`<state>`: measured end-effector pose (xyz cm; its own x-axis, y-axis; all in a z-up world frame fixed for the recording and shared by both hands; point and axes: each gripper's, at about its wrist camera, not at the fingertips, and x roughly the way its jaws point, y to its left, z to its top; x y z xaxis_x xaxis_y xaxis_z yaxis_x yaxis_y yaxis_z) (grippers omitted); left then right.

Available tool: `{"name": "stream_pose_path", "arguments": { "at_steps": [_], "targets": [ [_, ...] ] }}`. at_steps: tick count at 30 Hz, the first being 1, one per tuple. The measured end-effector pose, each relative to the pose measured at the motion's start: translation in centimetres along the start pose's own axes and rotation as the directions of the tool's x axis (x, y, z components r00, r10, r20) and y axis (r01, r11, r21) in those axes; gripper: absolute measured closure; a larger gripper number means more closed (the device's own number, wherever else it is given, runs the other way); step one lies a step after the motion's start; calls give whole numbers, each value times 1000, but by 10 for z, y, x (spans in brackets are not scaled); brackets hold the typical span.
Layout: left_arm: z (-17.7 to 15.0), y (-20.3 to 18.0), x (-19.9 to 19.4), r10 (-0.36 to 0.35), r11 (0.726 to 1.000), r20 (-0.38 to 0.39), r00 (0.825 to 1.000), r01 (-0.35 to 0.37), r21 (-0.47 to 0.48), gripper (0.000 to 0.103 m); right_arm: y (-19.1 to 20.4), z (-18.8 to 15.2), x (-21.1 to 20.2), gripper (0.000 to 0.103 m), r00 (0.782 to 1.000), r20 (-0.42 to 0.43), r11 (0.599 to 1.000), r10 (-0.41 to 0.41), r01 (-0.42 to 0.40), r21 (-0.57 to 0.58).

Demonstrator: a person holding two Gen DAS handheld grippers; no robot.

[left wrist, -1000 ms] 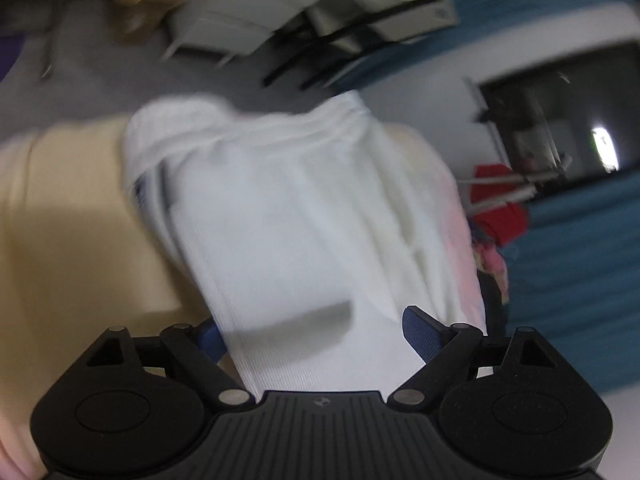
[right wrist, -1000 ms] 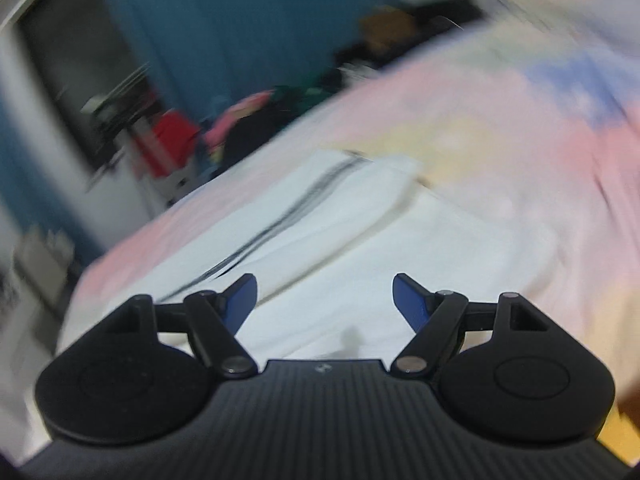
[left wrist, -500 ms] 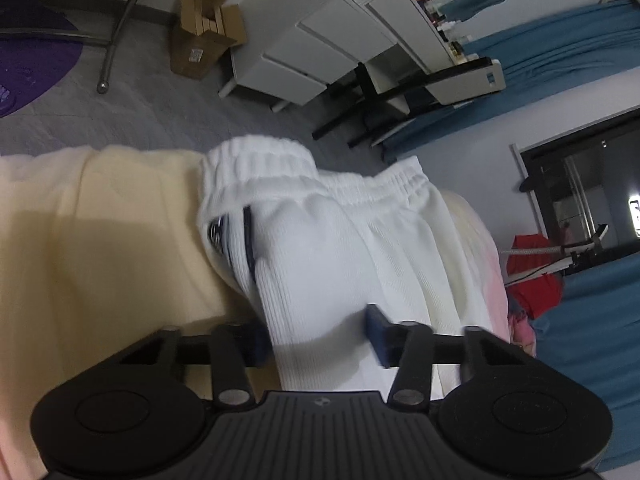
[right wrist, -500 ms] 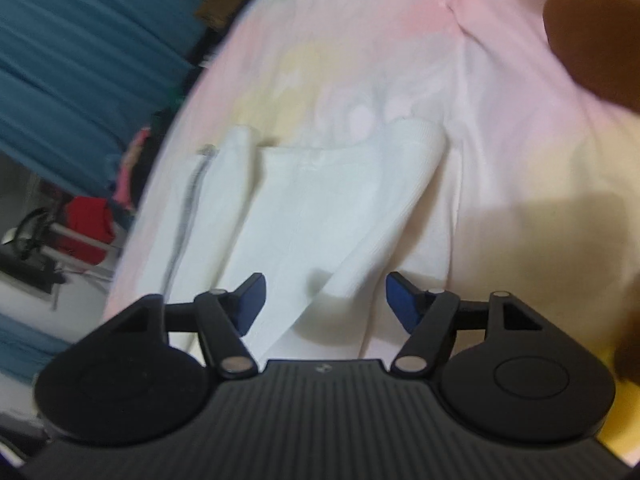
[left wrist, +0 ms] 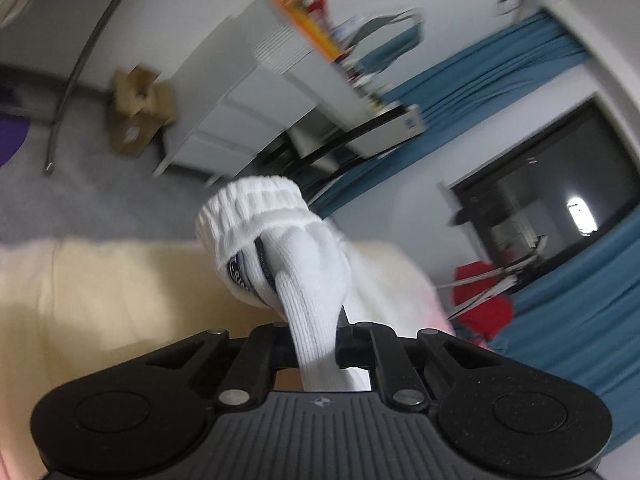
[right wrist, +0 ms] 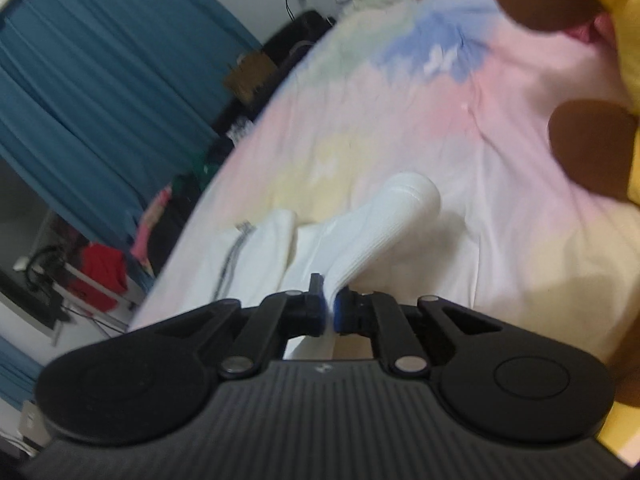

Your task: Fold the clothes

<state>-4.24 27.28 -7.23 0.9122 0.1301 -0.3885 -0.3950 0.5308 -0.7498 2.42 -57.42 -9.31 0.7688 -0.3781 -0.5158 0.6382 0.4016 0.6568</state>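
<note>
White ribbed trousers (left wrist: pixel 308 280) fill the middle of the left wrist view, bunched and lifted off the pale yellow bedsheet (left wrist: pixel 120 300), with the elastic waistband (left wrist: pixel 252 204) at the far end and a dark label just below it. The left gripper (left wrist: pixel 316 348) has its jaws closed tight on a gathered fold of this fabric, which runs down between the fingers toward the camera. Beyond the bed, blurred, stand a white drawer unit (left wrist: pixel 240 96), a cardboard box (left wrist: pixel 136 112) on the grey floor, blue curtains (left wrist: pixel 480 92) and a dark window (left wrist: pixel 560 184) to the right. In the right wrist view the same garment (right wrist: pixel 360 236) lies partly on the pastel pink, yellow and blue bedspread (right wrist: pixel 440 100), one rolled end raised at centre, a flat part with a dark stripe (right wrist: pixel 232 256) to its left. The right gripper (right wrist: pixel 328 312) is pinched nearly closed on a thin edge of the white cloth. Blue curtains (right wrist: pixel 100 80) hang at far left, and red clothing (right wrist: pixel 100 276) sits below them.
</note>
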Motion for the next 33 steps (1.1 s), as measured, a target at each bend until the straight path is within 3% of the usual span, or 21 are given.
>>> {"name": "stream_pose_path", "arguments": {
  "at_steps": [3,7,12,16,21,25,28,31,33],
  "targets": [
    [11,-23,-2,-23,998,22,1000,21,56,93,8,11,-7,96,1000,4,1000,17,-17,-21],
    [22,-69,21,-27,992,31,999,23,125,94,42,28,14,96,1000,0,997,23,-23,-73],
    [25,-136,87,-23,981,67,997,9,195,93,114,38,91,96,999,27,984,34,-29,-175],
    [19,-182,171,23,972,66,998,-38,232,93,172,45,160,96,998,41,968,39,-28,-248],
    [1,-220,289,127,936,48,991,-136,325,93,215,26,265,96,996,87,940,-35,62,-337],
    [-14,-217,371,240,917,-37,970,-214,335,92,211,14,336,100,986,94,910,-137,163,-382],
    [-24,-211,404,294,900,-82,952,-247,359,89,195,15,356,100,983,103,898,-154,182,-400],
    [-30,-205,415,314,881,-100,944,-251,401,84,178,20,367,100,983,73,902,-169,184,-390],
    [-32,-201,408,293,885,-110,950,-226,408,81,171,23,359,100,983,85,910,-163,183,-371]
  ]
}}
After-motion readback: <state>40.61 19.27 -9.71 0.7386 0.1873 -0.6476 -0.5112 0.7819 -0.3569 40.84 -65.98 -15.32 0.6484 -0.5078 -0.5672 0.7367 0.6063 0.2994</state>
